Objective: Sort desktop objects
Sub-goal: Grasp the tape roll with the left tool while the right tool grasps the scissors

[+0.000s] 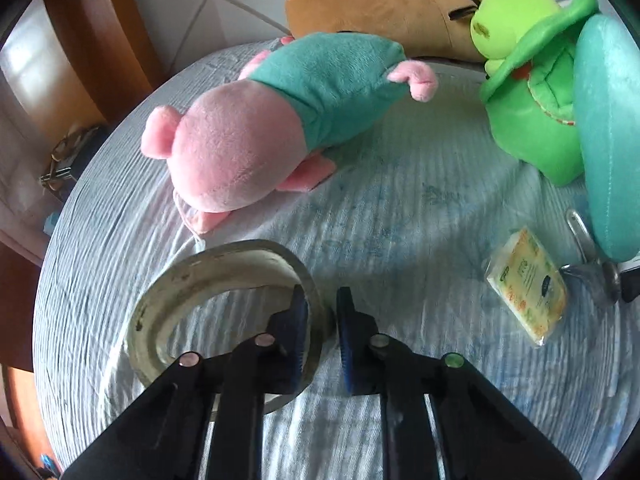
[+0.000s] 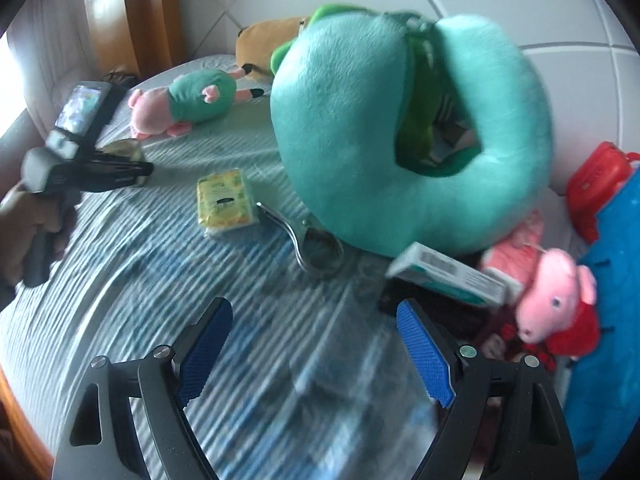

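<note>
The left gripper (image 1: 322,312) is closing its jaws onto the right-hand wall of the tape roll (image 1: 224,320), one finger inside the ring and one outside, so the roll is lying flat on the striped cloth of the table (image 1: 400,184) directly at the jaws and slightly to their left. The right gripper (image 2: 314,346) is hanging with jaws wide and empty above bare cloth; the tissue pack (image 2: 226,202) and metal opener (image 2: 316,248) are lying ahead of it, the white box (image 2: 448,274) just ahead to its right. The left hand is the nearer to the roll.
</note>
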